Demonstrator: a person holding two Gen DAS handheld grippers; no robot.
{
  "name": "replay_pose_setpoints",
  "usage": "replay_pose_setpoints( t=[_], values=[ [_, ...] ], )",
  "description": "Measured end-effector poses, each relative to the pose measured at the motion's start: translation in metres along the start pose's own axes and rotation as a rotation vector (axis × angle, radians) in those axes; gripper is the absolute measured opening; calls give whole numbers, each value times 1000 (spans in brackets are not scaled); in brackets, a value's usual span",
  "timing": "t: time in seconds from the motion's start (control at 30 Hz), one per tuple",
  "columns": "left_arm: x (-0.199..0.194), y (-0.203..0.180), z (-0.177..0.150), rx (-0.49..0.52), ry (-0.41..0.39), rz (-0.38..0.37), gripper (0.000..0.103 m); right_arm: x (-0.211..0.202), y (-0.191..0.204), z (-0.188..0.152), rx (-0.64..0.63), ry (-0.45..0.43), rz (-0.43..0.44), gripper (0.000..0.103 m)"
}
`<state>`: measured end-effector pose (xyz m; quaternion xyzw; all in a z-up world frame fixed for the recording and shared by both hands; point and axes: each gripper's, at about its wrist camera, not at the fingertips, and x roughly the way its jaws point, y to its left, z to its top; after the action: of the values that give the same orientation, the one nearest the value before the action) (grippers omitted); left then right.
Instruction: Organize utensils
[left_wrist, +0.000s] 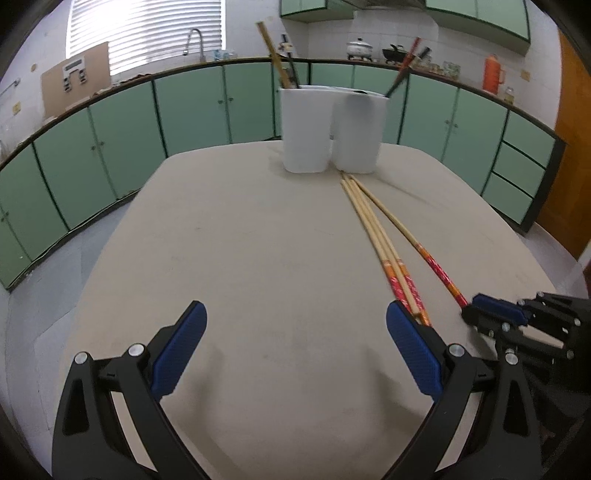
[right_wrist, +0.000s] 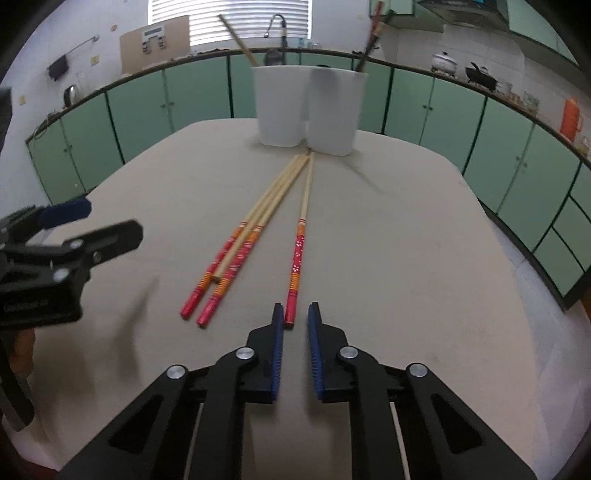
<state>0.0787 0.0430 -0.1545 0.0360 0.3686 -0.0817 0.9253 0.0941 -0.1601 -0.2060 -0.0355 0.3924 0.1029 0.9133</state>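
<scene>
Chopsticks on table: four lie on the beige table (right_wrist: 388, 240), thin tips near the foot of the white holder, decorated red-and-orange ends toward the cameras.
Single chopstick (right_wrist: 300, 243): lies apart from the rest, to their right in the right wrist view — its red end reaches just between the tips of the right gripper's blue pads.
Bundle of three (right_wrist: 243, 240): two red-ended sticks with a plain bamboo one lying across them, fanned slightly at the near ends.
Right gripper (right_wrist: 296, 314): jaws narrowed around the single chopstick's end with a small gap still showing on each side — not clamped on it.
Left gripper (left_wrist: 295, 321): jaws spread wide over bare tabletop, holding nothing; its right pad (left_wrist: 413, 354) sits just beside the near ends of the bundle.
Holder (left_wrist: 332, 129): white, two joined compartments, upright at the far edge of the table; chopsticks stand tilted in both compartments.
Background: green cabinets (left_wrist: 192, 110), a faucet (left_wrist: 194, 40), an orange thermos (left_wrist: 493, 74).
</scene>
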Motion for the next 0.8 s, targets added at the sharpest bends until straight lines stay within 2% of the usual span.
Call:
replay_pose_setpoints(
  t=[0.2,0.37,0.63,0.8],
  values=[
    [8,-14,-5,16,67,-108,95,0,-9,-2,37,0,23,11],
    [16,-23,-8,26,98,-134,95,-1,-10,-3,40,-2,34,11],
    [24,-31,-12,46,121,-127,95,-1,-11,-3,41,-2,45,11],
    [28,-21,-13,32,130,-60,95,-1,-11,-3,34,-3,66,11]
  ],
)
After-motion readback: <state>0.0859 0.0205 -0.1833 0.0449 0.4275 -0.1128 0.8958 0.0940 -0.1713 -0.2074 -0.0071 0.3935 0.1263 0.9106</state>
